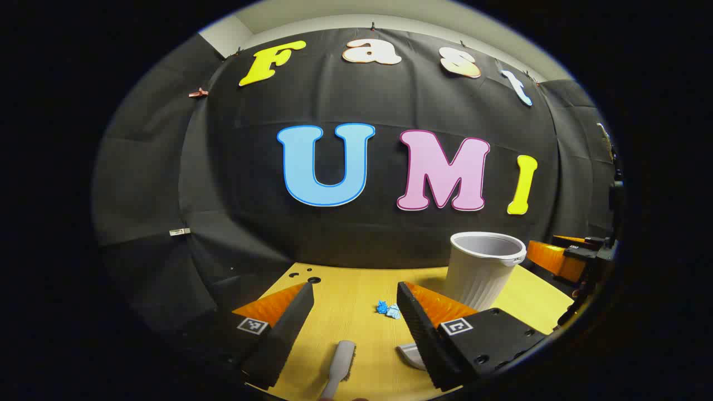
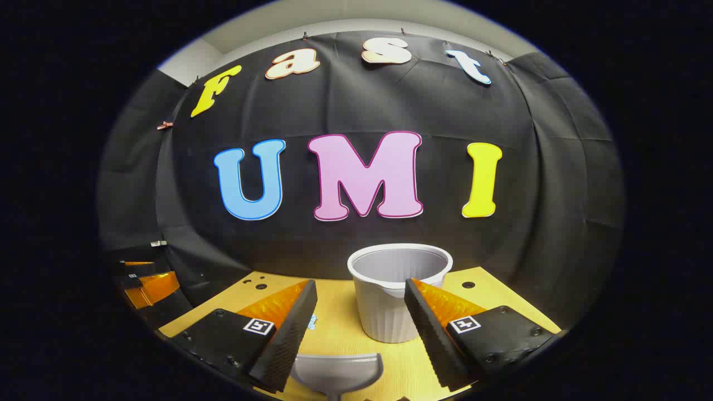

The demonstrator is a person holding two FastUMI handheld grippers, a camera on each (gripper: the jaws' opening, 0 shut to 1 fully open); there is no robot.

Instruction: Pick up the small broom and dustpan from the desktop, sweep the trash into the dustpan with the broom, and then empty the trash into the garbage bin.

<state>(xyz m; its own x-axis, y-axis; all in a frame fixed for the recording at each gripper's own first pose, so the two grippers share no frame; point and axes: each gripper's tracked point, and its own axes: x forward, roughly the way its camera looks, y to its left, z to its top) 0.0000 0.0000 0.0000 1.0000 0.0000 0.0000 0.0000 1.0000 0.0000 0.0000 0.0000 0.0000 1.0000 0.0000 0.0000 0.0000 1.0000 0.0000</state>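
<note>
On the yellow wooden surface (image 1: pixel 345 301) the broom (image 1: pixel 341 367) lies below the released left tongs (image 1: pixel 352 312), the dustpan (image 2: pixel 337 373) below the released right tongs (image 2: pixel 361 317). Blue trash (image 1: pixel 387 309) sits near the bin (image 2: pixel 398 289). Pickup comes first: lower and clench on each handle.

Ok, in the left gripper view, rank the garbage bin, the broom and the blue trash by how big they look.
1. Garbage bin, clearly largest.
2. Broom; it is cut off at the bottom edge and sits nearest the camera, so its apparent size is unsure.
3. Blue trash, smallest by far.
</note>
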